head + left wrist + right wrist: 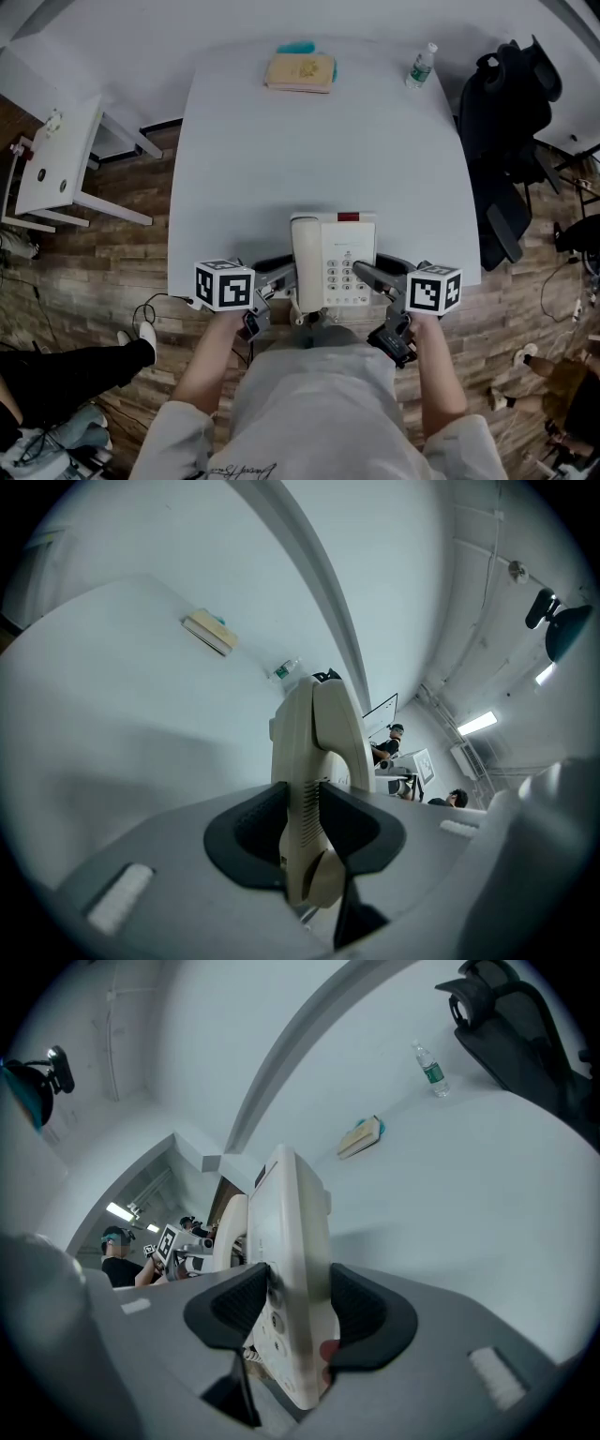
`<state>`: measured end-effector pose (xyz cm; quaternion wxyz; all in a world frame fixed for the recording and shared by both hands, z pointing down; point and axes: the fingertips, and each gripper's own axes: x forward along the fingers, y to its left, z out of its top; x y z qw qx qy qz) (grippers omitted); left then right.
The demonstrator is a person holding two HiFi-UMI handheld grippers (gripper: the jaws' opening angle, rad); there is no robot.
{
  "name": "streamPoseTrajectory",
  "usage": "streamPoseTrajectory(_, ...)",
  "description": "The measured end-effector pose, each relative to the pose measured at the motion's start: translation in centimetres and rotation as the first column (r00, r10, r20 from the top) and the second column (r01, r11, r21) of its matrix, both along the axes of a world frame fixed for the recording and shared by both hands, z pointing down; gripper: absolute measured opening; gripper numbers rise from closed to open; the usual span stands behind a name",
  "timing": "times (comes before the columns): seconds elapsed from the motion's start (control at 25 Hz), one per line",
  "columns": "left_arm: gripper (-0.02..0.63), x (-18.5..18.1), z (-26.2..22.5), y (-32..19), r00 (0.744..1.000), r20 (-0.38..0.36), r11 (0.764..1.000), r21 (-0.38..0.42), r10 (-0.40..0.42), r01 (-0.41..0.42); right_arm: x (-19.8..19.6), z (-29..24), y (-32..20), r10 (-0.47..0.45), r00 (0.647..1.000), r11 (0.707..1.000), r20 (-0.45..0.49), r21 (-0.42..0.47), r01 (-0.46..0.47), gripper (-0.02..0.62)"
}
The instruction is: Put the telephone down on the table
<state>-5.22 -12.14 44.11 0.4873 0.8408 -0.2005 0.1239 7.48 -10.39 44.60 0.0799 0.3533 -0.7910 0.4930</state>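
Holding the telephone (333, 262) from both sides, over the near edge of the white table (319, 141). Seen from the head view as a cream set, with the handset (307, 262) along its left side, the keypad (345, 272) right of that, and a small red strip (348, 217) at its far edge. Reaches a little past the table edge toward the person's body. Not possible to tell whether it rests on the tabletop or hangs just above it.

Clamped on the handset side by the left gripper (286, 275), with both dark pads (248, 827) pressed against the casing and no gap on either side. Clamped in the same way on the keypad side by the right gripper (367, 274), its pads (366, 1312) tight on the edge of the body, just beside the buttons. Carrying a marker cube (224, 284) on the left and another marker cube (433, 289) on the right, each one just outside the telephone and above a bare forearm.

Farther on the table, well apart from the telephone: a tan book (300, 72) near the far edge, with something teal (296, 47) showing behind it, and a water bottle (422, 66) standing upright near the far right corner. Beside the right edge of the table, a black office chair (511, 122). To the left, a small white desk (56, 159) on the wooden floor (112, 272). In the background of both gripper views, some other people, small and not clear.
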Motion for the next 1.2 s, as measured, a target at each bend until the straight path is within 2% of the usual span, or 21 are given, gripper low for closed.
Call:
streamPoseTrajectory(0.2, 0.121, 0.2, 0.3, -1.5, 1.0, 0.005, 1.0, -0.006, 0.003, -0.003, 0.1, 0.3, -1.6, -0.002, 1.0, 1.0, 0.001, -0.001, 0.002, 0.224)
streamPoseTrajectory(1.04, 0.121, 0.7, 3.7, -3.0, 1.0, 0.024, 1.0, 0.001, 0.018, -0.018, 0.5, 3.7, -2.8, -0.001, 1.0, 1.0, -0.004, -0.015, 0.001, 0.224)
streamPoseTrajectory(1.2, 0.121, 1.0, 4.4, -4.8, 0.999, 0.028, 1.0, -0.013, 0.019, -0.018, 0.8, 4.4, -4.6, -0.007, 1.0, 1.0, -0.003, -0.028, 0.007, 0.224)
